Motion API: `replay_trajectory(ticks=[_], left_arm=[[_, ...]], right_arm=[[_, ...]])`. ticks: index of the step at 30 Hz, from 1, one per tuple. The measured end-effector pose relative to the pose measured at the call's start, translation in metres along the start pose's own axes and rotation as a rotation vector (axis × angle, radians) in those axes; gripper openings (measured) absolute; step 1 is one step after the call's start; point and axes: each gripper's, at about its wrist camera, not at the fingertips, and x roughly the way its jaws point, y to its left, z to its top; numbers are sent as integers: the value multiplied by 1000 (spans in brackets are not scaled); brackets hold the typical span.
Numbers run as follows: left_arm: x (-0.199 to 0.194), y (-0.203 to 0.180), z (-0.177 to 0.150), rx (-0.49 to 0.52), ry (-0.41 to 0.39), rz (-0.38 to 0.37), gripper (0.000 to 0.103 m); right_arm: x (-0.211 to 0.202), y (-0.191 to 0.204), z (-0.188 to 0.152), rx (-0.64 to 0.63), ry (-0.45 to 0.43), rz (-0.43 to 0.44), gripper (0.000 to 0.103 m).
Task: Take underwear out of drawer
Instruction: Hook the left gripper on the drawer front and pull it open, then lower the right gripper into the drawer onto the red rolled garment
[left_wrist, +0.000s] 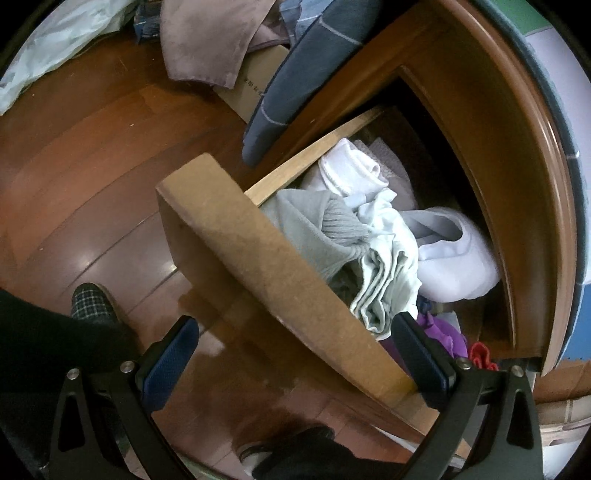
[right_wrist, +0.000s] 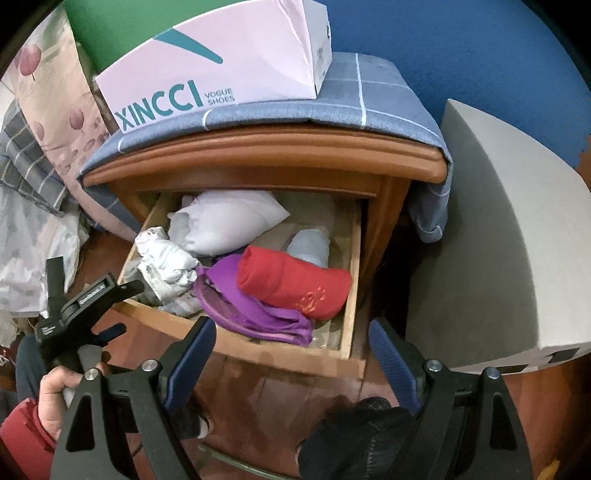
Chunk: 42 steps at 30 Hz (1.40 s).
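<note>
The wooden drawer (right_wrist: 354, 258) of a nightstand stands pulled out, full of clothes. In the right wrist view it holds a red rolled garment (right_wrist: 291, 284), purple underwear (right_wrist: 255, 314), white crumpled cloth (right_wrist: 166, 262) and a white bundle (right_wrist: 229, 221). My right gripper (right_wrist: 291, 350) is open and empty, just in front of the drawer's front panel. My left gripper (left_wrist: 295, 347) is open, straddling the drawer front (left_wrist: 273, 266), with pale green cloth (left_wrist: 388, 273) beyond it. The left gripper also shows in the right wrist view (right_wrist: 122, 306) at the drawer's left corner.
A XINCCI shoe box (right_wrist: 221, 62) sits on a blue checked cloth (right_wrist: 369, 99) on the nightstand top. A grey panel (right_wrist: 498, 240) stands at the right. Bedding and clothes (left_wrist: 207, 40) lie to the left on the wooden floor (left_wrist: 92, 147). My feet (right_wrist: 354, 435) are below.
</note>
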Motion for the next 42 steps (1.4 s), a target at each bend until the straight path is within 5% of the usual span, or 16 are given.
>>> replay_trajectory(ticks=[12, 18, 31, 42], left_arm=[[-9, 7, -8, 45, -23, 41, 103], [-26, -20, -16, 230, -162, 187, 103], [-54, -52, -23, 440, -317, 334, 103], [-69, -69, -27, 499, -269, 272, 103]], right_arm=[[8, -1, 19, -166, 104, 97, 87], [30, 7, 16, -329, 154, 78, 87], [85, 29, 25, -451, 255, 70, 87], [114, 37, 25, -479, 297, 63, 87]])
